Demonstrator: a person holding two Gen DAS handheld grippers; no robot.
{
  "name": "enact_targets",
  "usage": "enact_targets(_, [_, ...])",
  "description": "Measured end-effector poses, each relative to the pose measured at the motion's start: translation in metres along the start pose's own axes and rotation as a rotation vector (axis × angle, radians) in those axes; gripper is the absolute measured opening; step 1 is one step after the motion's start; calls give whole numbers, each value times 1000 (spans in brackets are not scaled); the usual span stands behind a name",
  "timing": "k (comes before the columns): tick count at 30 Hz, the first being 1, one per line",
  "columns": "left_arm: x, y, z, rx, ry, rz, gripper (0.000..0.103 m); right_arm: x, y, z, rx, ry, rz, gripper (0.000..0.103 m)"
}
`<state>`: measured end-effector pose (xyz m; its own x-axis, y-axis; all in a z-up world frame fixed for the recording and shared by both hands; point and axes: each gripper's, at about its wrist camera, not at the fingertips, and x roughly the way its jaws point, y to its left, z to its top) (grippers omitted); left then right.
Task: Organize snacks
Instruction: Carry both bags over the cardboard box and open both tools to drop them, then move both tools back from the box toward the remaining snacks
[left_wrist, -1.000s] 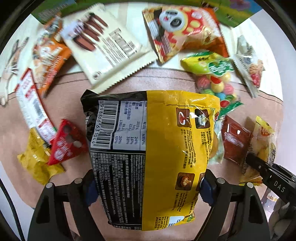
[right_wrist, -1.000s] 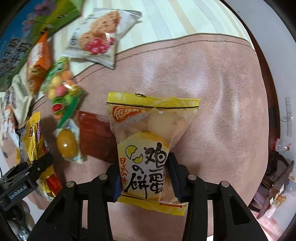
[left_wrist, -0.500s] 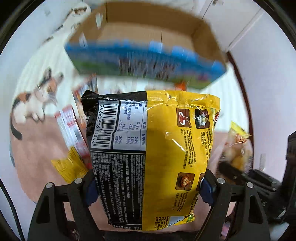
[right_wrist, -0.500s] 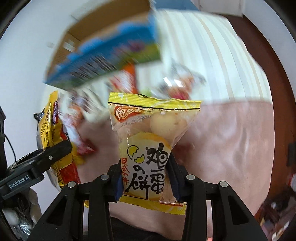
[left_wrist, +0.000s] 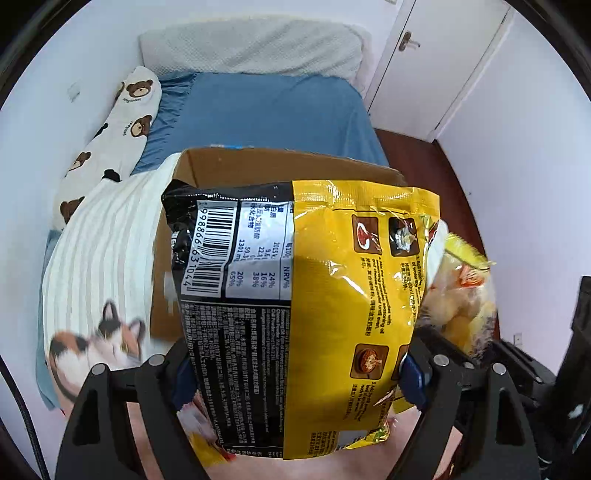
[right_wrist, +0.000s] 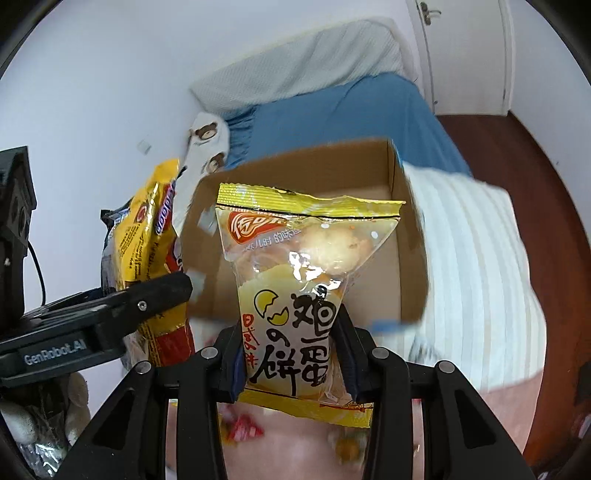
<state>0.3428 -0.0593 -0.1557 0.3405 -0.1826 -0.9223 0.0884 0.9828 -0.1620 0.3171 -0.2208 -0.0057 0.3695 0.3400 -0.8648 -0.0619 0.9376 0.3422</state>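
Snacks were up in the air at this moment: you had lifted both packets off the brown blanket, where they lay among the scattered packets a second before, and that spread had dropped out of view. Your left claw (left_wrist: 295, 373) was clenched on the yellow-and-black noodle packet (left_wrist: 295, 302), held upright with its barcode side to the camera. Your right claw (right_wrist: 291, 363) gripped the egg-biscuit bag (right_wrist: 299, 295) by its lower half, its sealed top edge upward. The two packets hung side by side; from the left wrist the egg-biscuit bag (left_wrist: 458, 295) showed just right of the noodle packet, and from the right wrist the noodle packet (right_wrist: 147, 258) showed to the left.

Half a second earlier the cardboard box (right_wrist: 402, 236) was a blur above the packets; now it sat straight ahead, open side toward you, resting on the striped white blanket (left_wrist: 103, 251) on the bed (left_wrist: 266, 114). Both packets stood in front of its opening, not inside. What its brown interior held could not be made out, since the packets covered most of it.
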Motion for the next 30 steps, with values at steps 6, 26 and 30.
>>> enact_targets(6, [57, 17, 56, -1, 80, 31, 85, 75, -6, 42, 26, 44, -69, 43])
enact_targets(26, [166, 32, 104, 3, 255, 22, 86, 244, -36, 89, -28, 239, -141, 86])
enact_targets(30, [159, 31, 104, 4, 231, 18, 89, 233, -39, 87, -48, 231, -148, 89])
